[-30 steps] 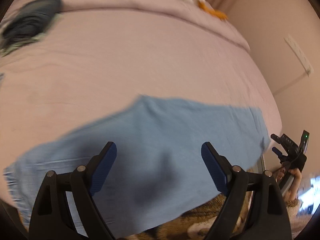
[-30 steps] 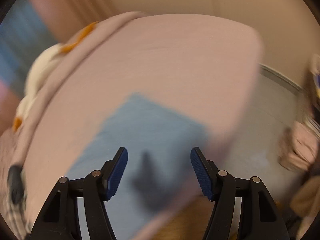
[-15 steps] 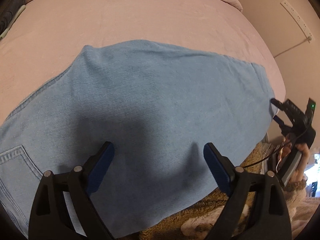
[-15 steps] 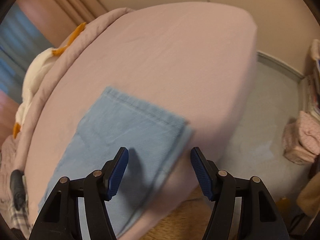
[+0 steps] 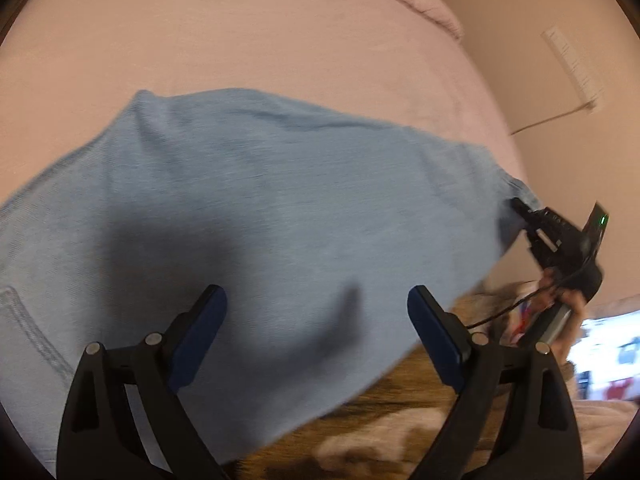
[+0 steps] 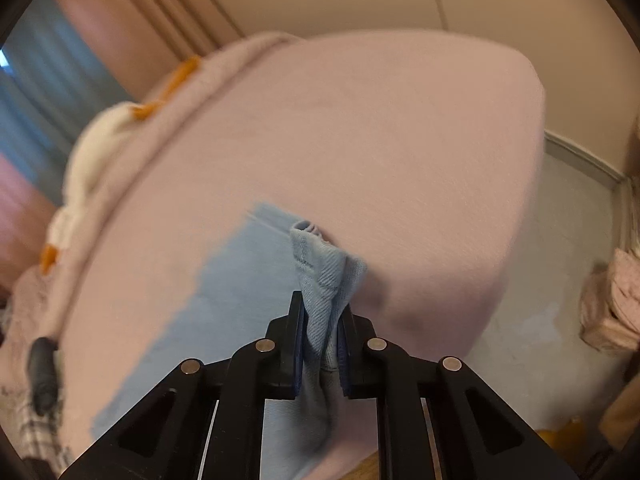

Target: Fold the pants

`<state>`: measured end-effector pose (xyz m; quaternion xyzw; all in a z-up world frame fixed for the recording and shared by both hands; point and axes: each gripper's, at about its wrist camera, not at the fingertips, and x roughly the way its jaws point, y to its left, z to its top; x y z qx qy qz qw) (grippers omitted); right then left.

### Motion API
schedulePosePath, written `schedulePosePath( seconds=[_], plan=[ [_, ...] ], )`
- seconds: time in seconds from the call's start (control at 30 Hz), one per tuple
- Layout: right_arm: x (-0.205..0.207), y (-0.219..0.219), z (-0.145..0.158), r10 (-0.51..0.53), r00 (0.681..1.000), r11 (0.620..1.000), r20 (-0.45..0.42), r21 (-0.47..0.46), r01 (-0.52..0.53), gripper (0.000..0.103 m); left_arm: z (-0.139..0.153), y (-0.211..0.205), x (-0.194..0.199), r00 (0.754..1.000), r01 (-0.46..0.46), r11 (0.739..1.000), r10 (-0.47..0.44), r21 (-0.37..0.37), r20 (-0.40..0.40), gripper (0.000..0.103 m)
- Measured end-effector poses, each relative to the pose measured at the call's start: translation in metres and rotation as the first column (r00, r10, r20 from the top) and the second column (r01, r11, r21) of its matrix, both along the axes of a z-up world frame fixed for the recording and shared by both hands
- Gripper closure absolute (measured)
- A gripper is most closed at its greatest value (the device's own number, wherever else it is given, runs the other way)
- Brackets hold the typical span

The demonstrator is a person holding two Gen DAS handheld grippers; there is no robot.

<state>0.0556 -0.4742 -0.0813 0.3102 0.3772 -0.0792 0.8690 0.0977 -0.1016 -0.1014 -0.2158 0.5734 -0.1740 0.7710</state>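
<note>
Light blue pants [image 5: 280, 200] lie spread across the pink bed [image 5: 240, 40], hanging over its near edge. My left gripper [image 5: 316, 296] hovers just above the cloth near that edge, open, with nothing between its blue pads. Off to the right, my right gripper [image 5: 520, 210] meets the leg end of the pants. In the right wrist view the jaws of my right gripper [image 6: 320, 312] are closing, and the pads pinch a bunched corner of the pants hem [image 6: 324, 272]. The rest of the pants leg [image 6: 224, 312] runs away to the left on the bed [image 6: 380, 140].
A white and orange plush toy [image 6: 100, 148] lies along the bed's far side. A dark garment [image 6: 42, 372] sits at the left. On the floor are a pink bundle [image 6: 612, 304] and a brown fuzzy rug [image 5: 400, 400]. A power strip [image 5: 572, 64] hangs on the wall.
My right gripper went from wide open over the pants leg end to closed on the hem corner, which now stands bunched up. The left gripper stayed open over the pants.
</note>
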Motion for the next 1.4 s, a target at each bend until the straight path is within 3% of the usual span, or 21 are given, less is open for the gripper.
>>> schedulePosePath(
  seconds=[0.07,0.13,0.23,0.4,0.5,0.6,0.63,0.67,0.7,0.73,0.77,0.8,0.83,1.03,1.07,1.1,1.17,1.2,1.3,1.4],
  plan=[
    [-0.010,0.016,0.022,0.070,0.995,0.997,0.078,0.010,-0.071,0.088,0.007,0.003,-0.001,1.000,-0.011,0.999,0.012,-0.045,0.022,0.011],
    [-0.019,0.043,0.044,0.201,0.967,0.978,0.154,0.024,-0.207,0.088,0.015,0.012,-0.001,0.998,-0.027,0.997,0.031,-0.077,0.047,0.011],
    [-0.028,0.098,0.058,0.409,0.892,0.909,0.194,0.006,-0.417,0.088,0.022,0.019,0.001,0.997,-0.044,0.988,0.054,-0.149,0.063,0.011],
    [-0.033,0.180,0.028,0.618,0.777,0.778,0.123,0.051,-0.626,0.088,0.017,0.025,0.009,0.995,-0.077,0.985,0.085,-0.154,0.051,0.011],
    [-0.023,0.211,0.001,0.685,0.728,0.721,0.042,0.109,-0.685,0.088,0.007,0.024,0.015,0.997,-0.066,0.974,0.070,-0.216,0.011,0.011],
    [-0.026,0.231,-0.015,0.744,0.668,0.662,0.010,0.123,-0.739,0.088,-0.006,0.020,0.023,0.997,-0.074,0.976,0.069,-0.205,-0.033,0.012],
    [-0.029,0.236,-0.016,0.753,0.658,0.654,0.002,0.114,-0.748,0.088,-0.007,0.022,0.024,0.997,-0.076,0.977,0.069,-0.197,-0.042,0.017],
    [-0.029,0.238,-0.015,0.756,0.655,0.652,-0.005,0.100,-0.751,0.088,-0.011,0.020,0.026,0.997,-0.076,0.979,0.068,-0.187,-0.048,0.020],
    [-0.028,0.240,-0.014,0.759,0.651,0.649,-0.012,0.082,-0.756,0.088,-0.011,0.021,0.027,0.996,-0.080,0.981,0.074,-0.178,-0.042,0.032],
    [-0.031,0.239,-0.014,0.760,0.650,0.648,-0.011,0.079,-0.757,0.088,-0.011,0.020,0.027,0.996,-0.088,0.983,0.084,-0.161,-0.031,0.055],
    [-0.030,0.237,-0.013,0.760,0.650,0.648,-0.008,0.082,-0.757,0.088,-0.010,0.020,0.028,0.996,-0.084,0.987,0.082,-0.139,-0.022,0.066],
    [-0.030,0.237,-0.012,0.764,0.645,0.643,-0.007,0.084,-0.761,0.088,-0.009,0.020,0.028,0.998,-0.066,0.986,0.063,-0.156,-0.022,0.087],
    [-0.030,0.237,-0.011,0.768,0.641,0.639,-0.013,0.082,-0.765,0.087,-0.008,0.022,0.027,0.998,-0.060,0.984,0.057,-0.166,-0.024,0.092],
    [-0.036,0.242,-0.002,0.783,0.622,0.620,-0.006,0.076,-0.781,0.087,0.022,0.032,0.009,0.995,-0.047,0.997,0.052,-0.068,0.084,0.095],
    [-0.037,0.243,0.002,0.791,0.612,0.611,-0.003,0.064,-0.789,0.083,0.029,0.036,0.005,0.993,-0.048,0.997,0.055,-0.064,0.102,0.095],
    [-0.039,0.243,0.006,0.794,0.607,0.607,-0.006,0.040,-0.794,0.070,0.035,0.039,0.001,0.991,-0.051,0.997,0.058,-0.060,0.117,0.095],
    [-0.043,0.244,0.012,0.786,0.618,0.618,-0.009,-0.006,-0.786,0.050,0.044,0.045,-0.004,0.989,-0.047,0.997,0.055,-0.062,0.137,0.095],
    [-0.045,0.241,0.017,0.785,0.619,0.619,0.000,-0.023,-0.785,0.046,0.045,0.047,-0.003,0.989,-0.044,0.997,0.053,-0.069,0.140,0.095],
    [-0.052,0.233,0.022,0.792,0.611,0.611,0.025,-0.016,-0.791,0.041,0.044,0.053,-0.012,0.990,-0.035,0.999,0.040,-0.042,0.139,0.095],
    [-0.054,0.234,0.022,0.790,0.613,0.612,-0.008,-0.056,-0.789,0.036,0.032,0.048,-0.007,0.992,-0.050,0.999,0.051,-0.008,0.113,0.095]
  ],
)
